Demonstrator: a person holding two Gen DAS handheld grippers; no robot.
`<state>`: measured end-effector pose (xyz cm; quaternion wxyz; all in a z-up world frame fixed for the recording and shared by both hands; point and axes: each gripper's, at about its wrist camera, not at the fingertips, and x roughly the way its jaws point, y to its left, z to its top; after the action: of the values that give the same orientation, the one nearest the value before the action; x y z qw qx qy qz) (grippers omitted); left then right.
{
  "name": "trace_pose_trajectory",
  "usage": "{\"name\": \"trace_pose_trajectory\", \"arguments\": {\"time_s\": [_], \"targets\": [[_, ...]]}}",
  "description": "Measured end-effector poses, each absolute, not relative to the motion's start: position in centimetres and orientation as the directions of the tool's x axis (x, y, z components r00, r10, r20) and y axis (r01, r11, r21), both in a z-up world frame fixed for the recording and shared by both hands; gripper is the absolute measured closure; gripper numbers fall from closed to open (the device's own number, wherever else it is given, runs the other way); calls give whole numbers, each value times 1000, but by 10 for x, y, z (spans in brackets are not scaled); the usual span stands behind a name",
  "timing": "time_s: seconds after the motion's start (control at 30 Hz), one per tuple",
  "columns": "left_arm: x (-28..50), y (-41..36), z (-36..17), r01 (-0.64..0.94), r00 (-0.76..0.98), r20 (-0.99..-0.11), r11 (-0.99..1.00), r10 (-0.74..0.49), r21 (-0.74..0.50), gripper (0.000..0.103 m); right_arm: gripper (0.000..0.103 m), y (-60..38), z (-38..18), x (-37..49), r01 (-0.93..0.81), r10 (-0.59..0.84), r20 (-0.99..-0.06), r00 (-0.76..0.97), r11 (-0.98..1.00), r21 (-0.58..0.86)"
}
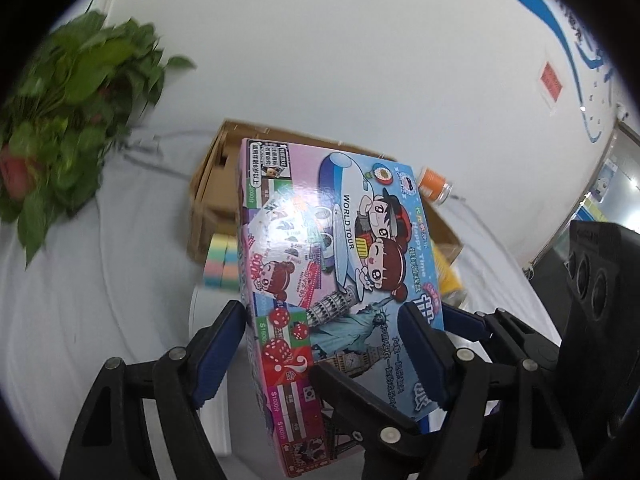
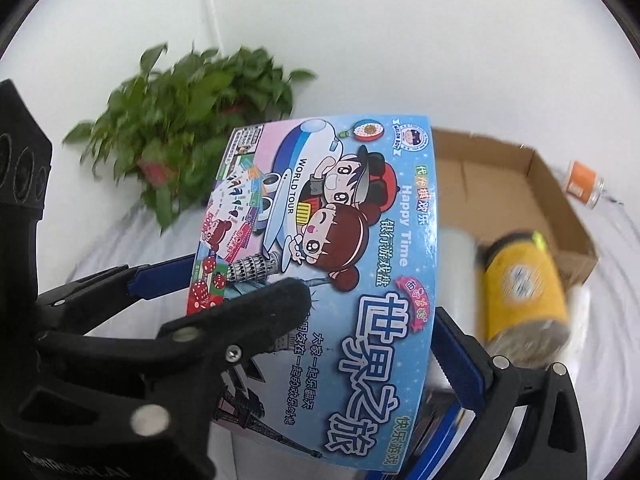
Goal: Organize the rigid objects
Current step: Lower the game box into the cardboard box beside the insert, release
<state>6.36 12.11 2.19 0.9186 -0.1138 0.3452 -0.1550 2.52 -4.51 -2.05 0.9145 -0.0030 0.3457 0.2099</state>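
Two claws hold one thing here: a bright game box (image 1: 320, 264) with cartoon kids and a plane on its lid. The left claw (image 1: 324, 328) is squeezed shut on the near end of the box, one blue pad on the pink side edge and the other on the blue lid. The right claw (image 2: 360, 320) grips the same box too, with a black finger (image 2: 256, 312) pressed across the lid and a blue pad (image 2: 460, 356) against the far edge. The box is up in the air, tilted, and touches nothing but the claws. Its long side runs away from both claws, pointing forward toward the cardboard box (image 1: 212, 184) that sits open on the white bench (image 1: 80, 300). That is the thing to watch, I think: the open cardboard box lies straight ahead and a bit lower, so the game box likely has to go forward and down, long end first. From the right view the cardboard box (image 2: 500, 184) sits more to the right, so the right claw looks nearer to it. A yellow can (image 2: 524, 284) stands just in front of that box and could get bumped. Some pastel blocks (image 1: 220, 264) sit beside the box wall. A small orange jar (image 1: 434, 184) lies past it. A green plant (image 1: 68, 120) stands off to the left, well apart.
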Motion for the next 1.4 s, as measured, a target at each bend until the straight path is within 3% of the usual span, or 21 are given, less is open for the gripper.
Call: {"name": "trace_pose_trajectory", "arguments": {"time_s": [0.47,0.6,0.83,1.1,1.17,1.4], "targets": [[186,89,55,323,701,-583,912,-410,-252,26,1,-79,24,156,-296,340,-628,700,938,178],[231,94,48,317,666,-604,899,-437,-302,26,1,-79,24,207,-290,326,-655,682,942,167],[283,100,28,239,629,-652,904,-423,-355,26,2,-73,-1,290,-262,345,-725,597,937,230],[326,95,-9,154,528,-764,927,-369,-341,26,2,-67,-57,355,-245,391,-816,425,918,312],[331,96,-16,133,502,-795,939,-341,-319,36,2,-65,-68,360,-246,383,-827,412,920,304],[330,100,-29,74,472,-830,952,-297,-298,44,3,-53,-98,370,-196,378,-867,324,924,330]]}}
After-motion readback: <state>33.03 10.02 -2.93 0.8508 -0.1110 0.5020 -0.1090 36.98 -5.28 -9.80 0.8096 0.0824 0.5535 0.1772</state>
